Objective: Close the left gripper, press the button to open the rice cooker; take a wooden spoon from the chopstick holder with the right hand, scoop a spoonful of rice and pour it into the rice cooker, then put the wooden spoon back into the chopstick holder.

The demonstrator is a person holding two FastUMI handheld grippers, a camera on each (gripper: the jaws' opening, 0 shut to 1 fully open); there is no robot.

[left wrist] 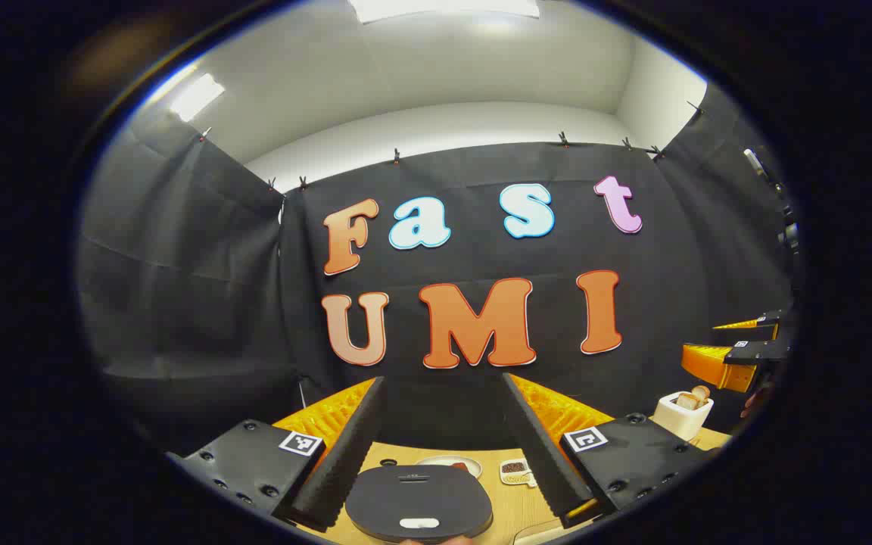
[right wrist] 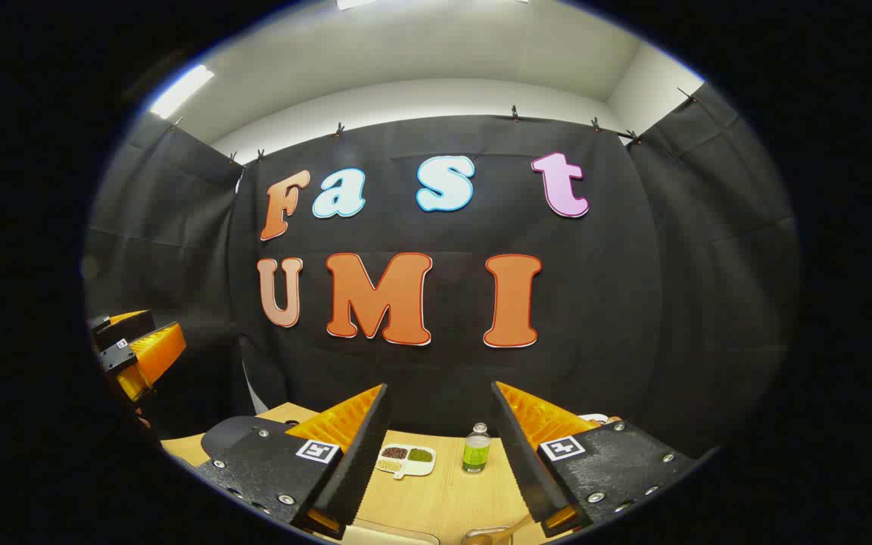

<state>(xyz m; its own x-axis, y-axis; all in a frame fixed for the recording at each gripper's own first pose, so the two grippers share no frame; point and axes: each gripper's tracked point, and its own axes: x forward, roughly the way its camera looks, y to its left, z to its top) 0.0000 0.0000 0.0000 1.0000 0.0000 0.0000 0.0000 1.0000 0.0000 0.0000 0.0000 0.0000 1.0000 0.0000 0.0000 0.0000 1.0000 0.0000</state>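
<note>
Wooden tabletop [left wrist: 508, 503] sits low in both views; you hold both grippers level, aimed at the booth wall.

Left gripper [left wrist: 443, 439]: fingers spread wide, holding nothing. Rice cooker [left wrist: 418, 501] is directly below and between its fingers at the near edge of the tabletop, dark lid shut, pale button at its near rim. Behind the cooker: a small plate [left wrist: 447, 463] and a divided dish [right wrist: 404, 459] of grains, toward the far edge. Chopstick holder [left wrist: 683, 412] stands at the right edge of the tabletop with wooden handles poking out the top. Your right gripper [left wrist: 739, 344] shows beyond it at the right, raised above the holder, fingers apart.

Right gripper [right wrist: 440, 446]: fingers also wide apart, nothing between them. From here you see the divided dish just beside a small green bottle [right wrist: 475, 449] mid-tabletop, both upright. The cooker's dark lid pokes out behind the left finger, near the left edge. A wooden spoon [right wrist: 500, 532] lies at the near edge, partly cut off. Your left gripper shows far left, raised, fingers apart.
</note>
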